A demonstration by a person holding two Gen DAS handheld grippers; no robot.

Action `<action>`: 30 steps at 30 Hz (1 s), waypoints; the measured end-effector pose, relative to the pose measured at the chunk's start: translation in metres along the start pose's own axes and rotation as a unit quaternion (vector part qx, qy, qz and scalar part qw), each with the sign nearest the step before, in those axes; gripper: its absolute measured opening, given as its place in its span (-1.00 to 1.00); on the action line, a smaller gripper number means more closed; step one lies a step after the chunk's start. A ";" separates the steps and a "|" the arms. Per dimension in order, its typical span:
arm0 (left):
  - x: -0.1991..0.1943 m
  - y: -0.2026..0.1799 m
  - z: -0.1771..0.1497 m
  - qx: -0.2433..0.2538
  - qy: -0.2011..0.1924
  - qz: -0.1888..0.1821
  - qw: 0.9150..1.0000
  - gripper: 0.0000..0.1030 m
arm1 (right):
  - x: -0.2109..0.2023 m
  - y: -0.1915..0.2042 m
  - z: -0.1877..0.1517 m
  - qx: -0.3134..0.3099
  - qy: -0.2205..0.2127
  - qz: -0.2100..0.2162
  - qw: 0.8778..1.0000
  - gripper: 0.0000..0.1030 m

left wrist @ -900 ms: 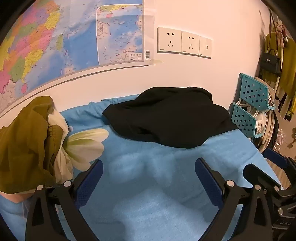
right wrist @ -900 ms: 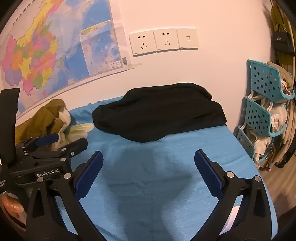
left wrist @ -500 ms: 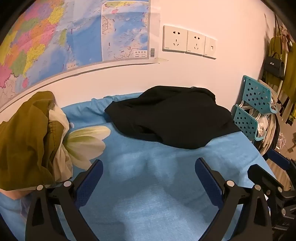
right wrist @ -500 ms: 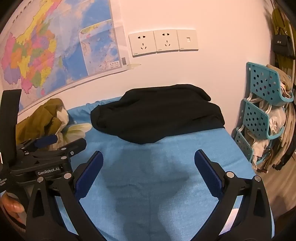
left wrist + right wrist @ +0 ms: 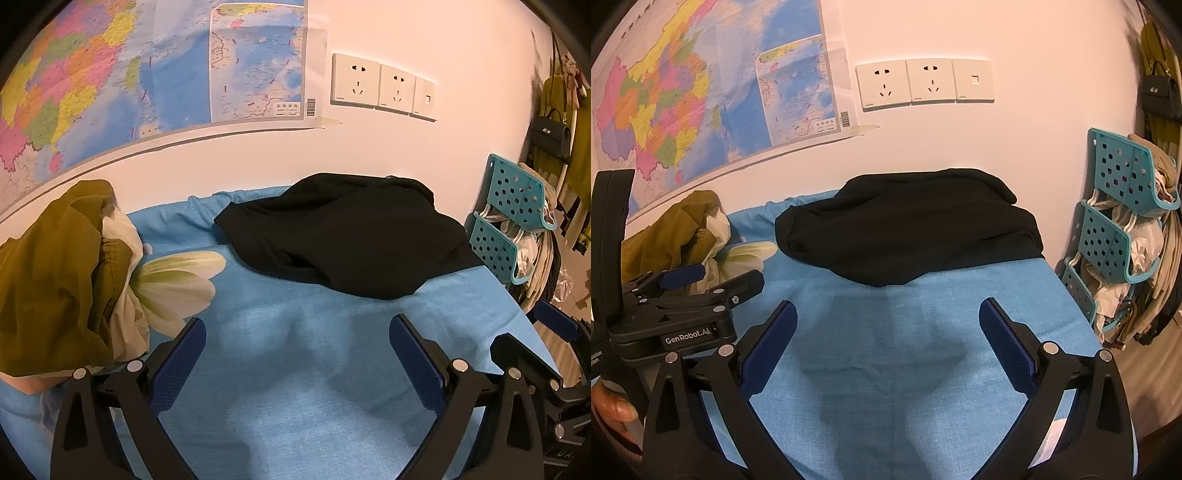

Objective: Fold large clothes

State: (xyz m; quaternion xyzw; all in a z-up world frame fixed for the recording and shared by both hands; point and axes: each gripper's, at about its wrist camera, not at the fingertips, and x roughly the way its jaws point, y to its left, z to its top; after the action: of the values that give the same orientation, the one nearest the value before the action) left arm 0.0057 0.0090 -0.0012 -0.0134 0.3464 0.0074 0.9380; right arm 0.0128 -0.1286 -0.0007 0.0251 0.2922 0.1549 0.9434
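Blue bedding (image 5: 295,387) fills my view below a wall map (image 5: 110,74). At far left an olive heap (image 5: 55,266) could snag my left gripper (image 5: 295,354). Both it and my right gripper (image 5: 886,343) gape empty. Centre-back, the black garment (image 5: 908,229) lies bunched against the wall; I can't find sleeves or hem, so a blind grab may bunch it.
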 end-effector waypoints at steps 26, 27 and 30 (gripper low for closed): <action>0.003 0.000 -0.001 0.000 0.006 0.004 1.000 0.87 | 0.005 0.005 0.000 -0.009 -0.001 0.007 1.000 0.89; 0.003 0.000 -0.001 0.000 0.007 0.003 1.000 0.87 | 0.006 0.005 0.000 -0.009 -0.001 0.008 1.000 0.89; 0.004 0.000 -0.001 0.001 0.008 0.005 1.000 0.87 | 0.006 0.005 0.000 -0.009 -0.002 0.008 1.000 0.89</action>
State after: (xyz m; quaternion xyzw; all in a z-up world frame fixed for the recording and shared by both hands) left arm 0.0085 0.0086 -0.0043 -0.0109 0.3537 0.0118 0.9352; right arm 0.0160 -0.1223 -0.0029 0.0192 0.2883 0.1654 0.9430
